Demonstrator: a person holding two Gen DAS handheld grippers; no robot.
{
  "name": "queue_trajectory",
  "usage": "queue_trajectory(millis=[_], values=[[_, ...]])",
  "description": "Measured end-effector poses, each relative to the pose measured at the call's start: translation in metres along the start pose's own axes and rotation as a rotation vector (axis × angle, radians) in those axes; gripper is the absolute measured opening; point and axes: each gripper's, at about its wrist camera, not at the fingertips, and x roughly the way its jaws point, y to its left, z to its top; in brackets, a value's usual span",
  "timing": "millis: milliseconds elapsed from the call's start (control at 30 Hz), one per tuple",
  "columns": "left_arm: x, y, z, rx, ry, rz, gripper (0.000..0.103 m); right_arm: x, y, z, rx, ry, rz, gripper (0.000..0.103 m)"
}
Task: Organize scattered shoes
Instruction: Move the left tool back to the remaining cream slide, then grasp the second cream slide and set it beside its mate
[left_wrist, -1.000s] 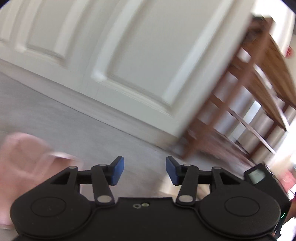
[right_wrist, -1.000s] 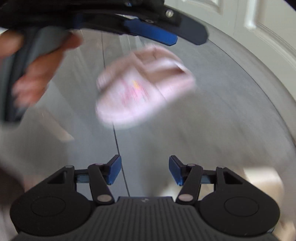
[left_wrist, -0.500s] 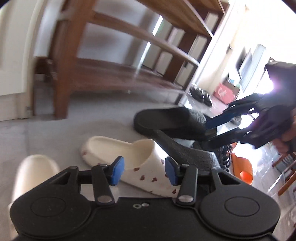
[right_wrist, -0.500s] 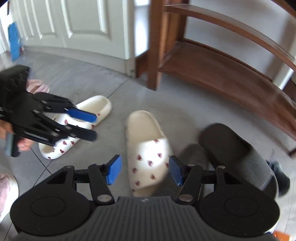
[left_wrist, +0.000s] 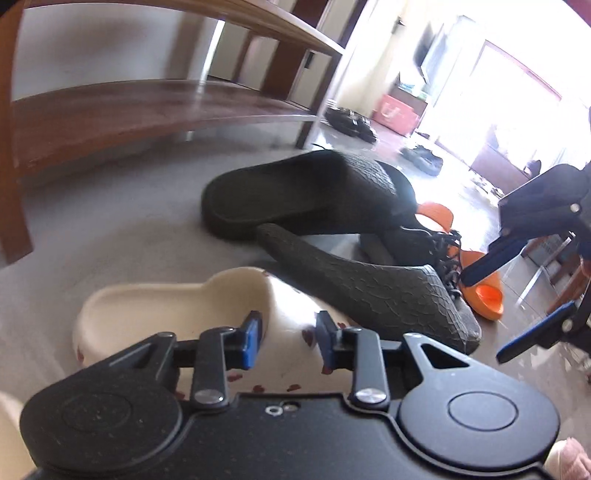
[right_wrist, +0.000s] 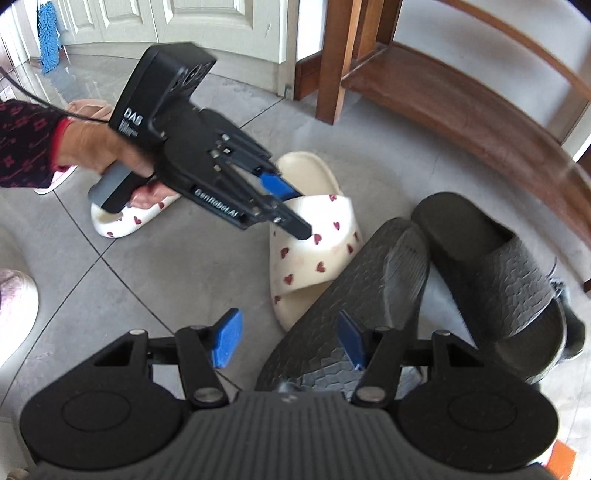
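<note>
- The left tongs are being closed over the strap of a cream slipper printed with red hearts; the strap is lying between the blue pads, and it cannot be told whether they are pressing on it yet
- The left tongs are being held by a hand in a dark patterned sleeve
- The right tongs are being held about half open above the upturned sole of a black slipper, with nothing being gripped
- That black slipper is lying tilted on its side, touching the toe of the cream slipper and leaning against a second black slipper that is sitting upright on the grey tiled floor
- A second cream slipper is lying just beside the first, partly hidden under the hand
- An orange slipper is showing beyond the black pair in the left view
- A low wooden shoe rack is standing near the slippers, its bottom shelf bare where it is in view
</note>
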Motion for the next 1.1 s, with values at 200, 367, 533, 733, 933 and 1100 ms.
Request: queue_trajectory(millis=[200, 367, 533, 733, 933, 1100], values=[[-0.015, 0.011, -0.011, -0.085, 0.034, -0.072, 0.017, 0.019, 0.006, 0.004, -0.004, 0.032, 0.059, 0.061], [-0.041, 0.0, -0.033, -0.036, 0.077, -0.082, 0.011, 0.037, 0.02, 0.007, -0.045, 0.069, 0.106, 0.061], [-0.064, 0.0, -0.047, -0.013, 0.111, -0.07, 0.01, 0.056, 0.034, 0.011, -0.083, 0.083, 0.145, 0.061], [-0.094, 0.001, -0.056, -0.083, 0.037, -0.042, 0.015, 0.09, 0.04, 0.015, -0.127, 0.144, 0.054, 0.061], [-0.115, -0.012, -0.081, -0.149, 0.002, 0.003, 0.021, 0.101, 0.031, 0.018, -0.071, 0.148, 0.06, 0.061], [-0.129, -0.015, -0.099, -0.204, 0.001, 0.061, 0.025, 0.105, 0.033, 0.017, -0.058, 0.149, 0.113, 0.061]])
